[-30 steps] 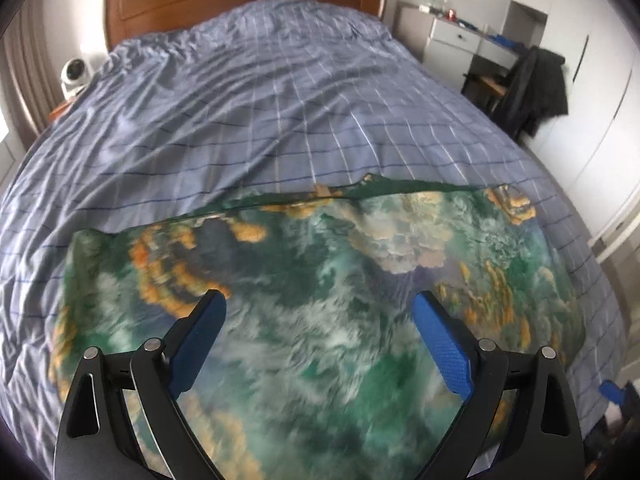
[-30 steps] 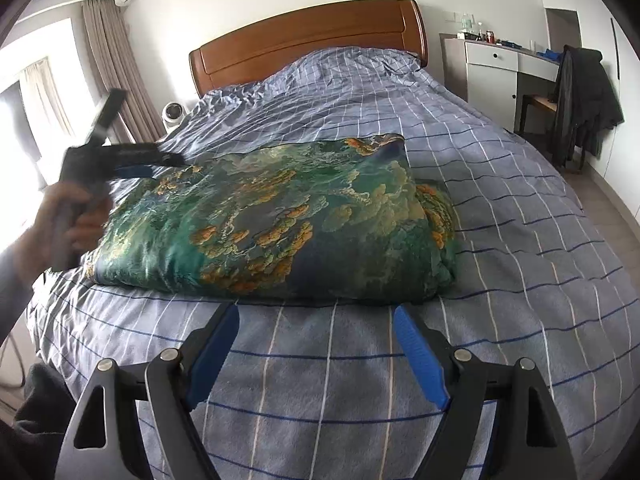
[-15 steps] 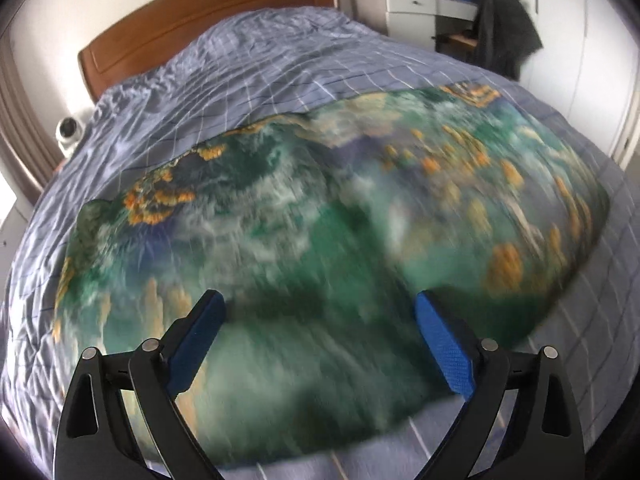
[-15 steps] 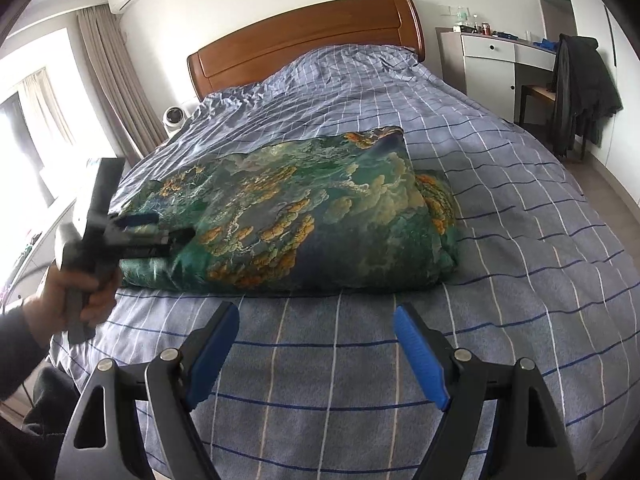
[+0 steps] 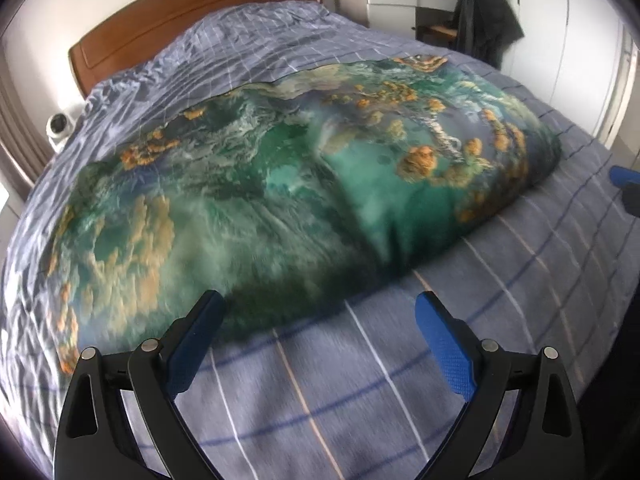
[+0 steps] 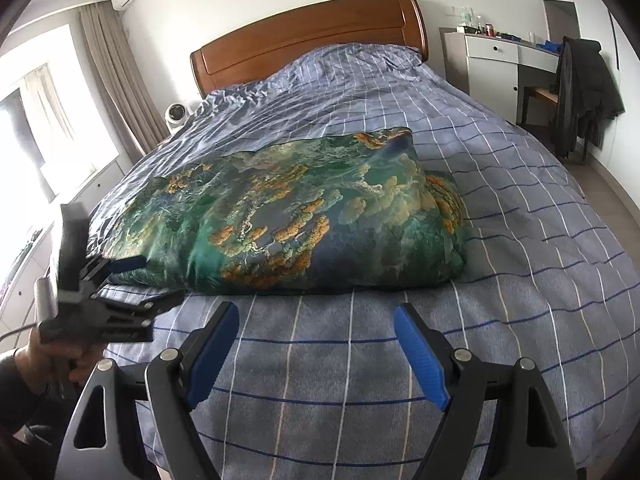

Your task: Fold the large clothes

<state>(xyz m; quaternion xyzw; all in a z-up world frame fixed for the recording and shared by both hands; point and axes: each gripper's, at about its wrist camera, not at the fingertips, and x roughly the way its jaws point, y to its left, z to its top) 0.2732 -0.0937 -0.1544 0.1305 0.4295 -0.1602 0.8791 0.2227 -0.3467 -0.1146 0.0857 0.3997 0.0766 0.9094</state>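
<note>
The bed (image 6: 500,240) wore a wrinkled blue checked cover, with a wooden headboard (image 6: 308,36) against the white wall, curtains (image 6: 116,76) by a bright window on one side, and a white dresser (image 6: 492,68) and a dark coat (image 6: 584,92) over a chair on the other. A folded green-and-orange printed quilt (image 6: 288,216) lay near the foot, its long axis running across the bed, puffy fold toward the dresser side. I could read no writing anywhere. The left tongs (image 5: 320,344) stood released at the quilt's near edge, gripping nothing. The right tongs (image 6: 316,344) hung released over bare cover.
</note>
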